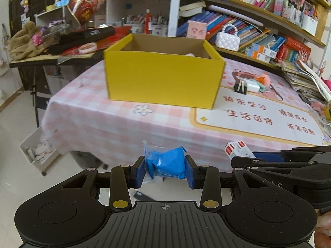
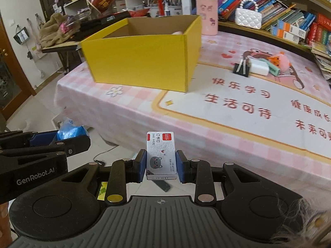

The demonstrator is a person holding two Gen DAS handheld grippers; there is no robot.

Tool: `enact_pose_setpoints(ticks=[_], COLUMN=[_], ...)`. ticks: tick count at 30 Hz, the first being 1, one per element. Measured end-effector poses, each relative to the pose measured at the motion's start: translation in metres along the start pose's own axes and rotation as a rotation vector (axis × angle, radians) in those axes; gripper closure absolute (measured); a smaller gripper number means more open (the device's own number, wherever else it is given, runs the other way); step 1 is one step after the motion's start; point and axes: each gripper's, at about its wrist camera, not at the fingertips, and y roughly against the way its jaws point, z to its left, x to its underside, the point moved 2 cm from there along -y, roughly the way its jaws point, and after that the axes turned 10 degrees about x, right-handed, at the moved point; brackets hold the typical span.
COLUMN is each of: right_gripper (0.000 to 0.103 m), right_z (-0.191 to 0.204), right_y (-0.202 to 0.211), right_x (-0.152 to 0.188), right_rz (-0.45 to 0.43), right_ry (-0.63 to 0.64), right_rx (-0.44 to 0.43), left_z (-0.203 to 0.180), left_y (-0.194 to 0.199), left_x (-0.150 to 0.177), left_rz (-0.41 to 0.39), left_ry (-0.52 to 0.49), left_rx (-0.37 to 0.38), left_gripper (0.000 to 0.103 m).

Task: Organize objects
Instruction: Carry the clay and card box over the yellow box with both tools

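A cluttered room with crowded bookshelves [image 1: 258,20] along the upper right surrounds a table covered in a pink checked cloth [image 1: 115,124] printed with a cartoon panel and Chinese lettering. In the left wrist view an open yellow cardboard box [image 1: 163,78] stands on the cloth at the centre of the frame, something pale just showing inside it near its far right corner. To the box's right, in the middle right of the frame, a black binder clip [image 1: 241,87] lies just beside a white block [image 1: 252,86], a mint-green item and a pink plush toy [image 1: 263,78]. A white quilted handbag with a pearl handle [image 1: 227,39] sits on the shelf behind. At the lower centre the left gripper [image 1: 167,168] is closed on a blue lump in clear plastic wrap [image 1: 167,165], both blue pads pressed on its sides, short of the table's near edge and well apart from the box. In the right wrist view the right gripper [image 2: 161,165] clamps a small white staple box [image 2: 161,157] printed with a grey cat, upright between its pads at the lower centre, also held off the table's near edge with the yellow box [image 2: 144,57] well above it in the upper middle of the frame. The two grippers sit side by side, each visible at the other view's edge.
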Motion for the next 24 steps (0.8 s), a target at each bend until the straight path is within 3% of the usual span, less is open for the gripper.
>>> enact_pose_setpoints(ticks=[9,16,24], right_gripper=[0.075,0.075,0.075], right_z=[0.034,0.033,0.027], right_y=[0.007,0.007,0.011], right_x=[-0.001,-0.006,-0.046], right_rz=[-0.012,-0.021,-0.156], right_ry=[0.057,0.066,0.041], right_rx=[-0.022,0.003,0.01], left_z=[0.02,0.024,0.024], left_y=[0.015,0.01,0.005], left_x=[0.002,-0.006,-0.053], left_rz=[-0.028,-0.043,-0.135], left_ry=[0.027,0.034,-0.003], left_rx=[-0.011,0.002,-0.001], left_gripper=[0.066,0.066,0.066])
